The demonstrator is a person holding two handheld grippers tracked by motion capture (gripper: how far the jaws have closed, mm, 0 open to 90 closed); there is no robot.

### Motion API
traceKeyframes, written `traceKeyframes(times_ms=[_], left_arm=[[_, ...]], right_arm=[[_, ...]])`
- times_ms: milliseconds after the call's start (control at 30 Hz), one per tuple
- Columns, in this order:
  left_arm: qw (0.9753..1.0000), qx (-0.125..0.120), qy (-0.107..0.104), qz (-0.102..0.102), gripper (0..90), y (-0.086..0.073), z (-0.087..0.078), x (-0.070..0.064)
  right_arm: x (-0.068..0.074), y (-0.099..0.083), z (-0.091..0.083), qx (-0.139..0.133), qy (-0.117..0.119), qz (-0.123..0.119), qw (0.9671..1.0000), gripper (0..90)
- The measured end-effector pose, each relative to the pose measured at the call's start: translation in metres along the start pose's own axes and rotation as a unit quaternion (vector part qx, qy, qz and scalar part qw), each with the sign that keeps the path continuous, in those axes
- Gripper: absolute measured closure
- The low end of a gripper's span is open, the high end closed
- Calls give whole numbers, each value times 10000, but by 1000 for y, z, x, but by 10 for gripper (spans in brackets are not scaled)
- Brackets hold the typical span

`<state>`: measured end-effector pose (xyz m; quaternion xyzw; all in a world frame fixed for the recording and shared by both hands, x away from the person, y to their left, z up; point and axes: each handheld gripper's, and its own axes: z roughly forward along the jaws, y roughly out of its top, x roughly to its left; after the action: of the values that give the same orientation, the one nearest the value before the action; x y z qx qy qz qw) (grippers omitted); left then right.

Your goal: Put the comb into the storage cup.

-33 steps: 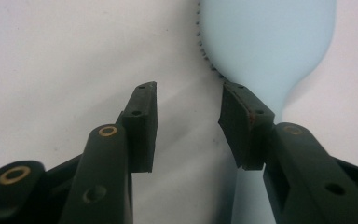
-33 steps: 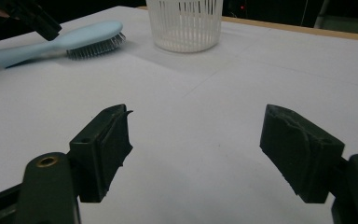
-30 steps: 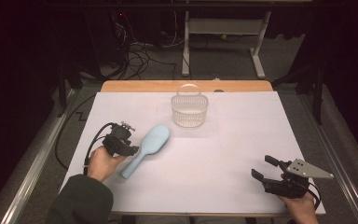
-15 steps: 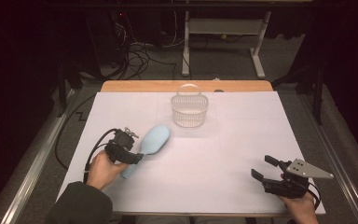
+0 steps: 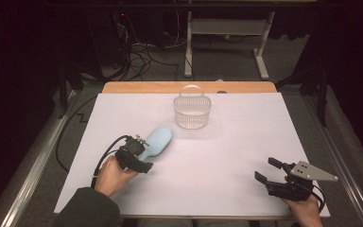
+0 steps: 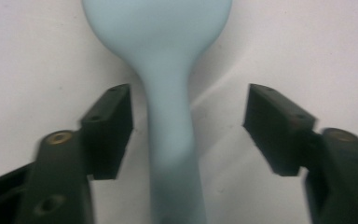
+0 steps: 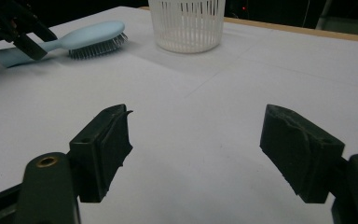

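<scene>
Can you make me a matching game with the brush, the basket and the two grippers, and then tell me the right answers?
Things:
1. hairbrush
2. basket
3. left gripper
4. right gripper

Descriptions:
A. white, with a handle, at the far middle of the table
B. open, with nothing between its jaws, at the near right corner
C. light blue, lying bristles down
D. open, with a jaw on each side of the brush handle

Pairs: 1-C, 2-A, 3-D, 4-B

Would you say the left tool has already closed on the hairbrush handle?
No, in the left gripper view the left tool straddles the light blue hairbrush handle with open space on both sides.
</scene>
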<state>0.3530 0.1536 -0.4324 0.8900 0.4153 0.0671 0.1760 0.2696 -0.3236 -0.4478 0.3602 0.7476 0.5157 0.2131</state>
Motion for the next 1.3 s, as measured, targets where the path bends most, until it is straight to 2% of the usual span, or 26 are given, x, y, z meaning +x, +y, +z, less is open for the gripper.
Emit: traceKeyframes(times_ms=[300, 433, 600, 867, 1067, 1300], left_arm=[[9999, 77, -38, -54, 244, 6, 11, -3], [9997, 240, 51, -64, 246, 9, 16, -4], [9995, 248, 47, -198, 258, 12, 19, -4], [9993, 211, 36, -305, 400, 14, 17, -1], [9993, 192, 7, -327, 563, 13, 15, 3], [9993, 211, -16, -292, 645, 14, 15, 5]], right_arm=[[0, 0, 0, -4, 9, -7, 10000, 244], [0, 0, 0, 0, 16, -6, 10000, 244], [0, 0, 0, -2, 23, -4, 10000, 244], [0, 0, 0, 3, 29, -8, 10000, 244], [1, 0, 0, 8, 29, -8, 10000, 244], [1, 0, 0, 13, 26, -13, 10000, 244]])
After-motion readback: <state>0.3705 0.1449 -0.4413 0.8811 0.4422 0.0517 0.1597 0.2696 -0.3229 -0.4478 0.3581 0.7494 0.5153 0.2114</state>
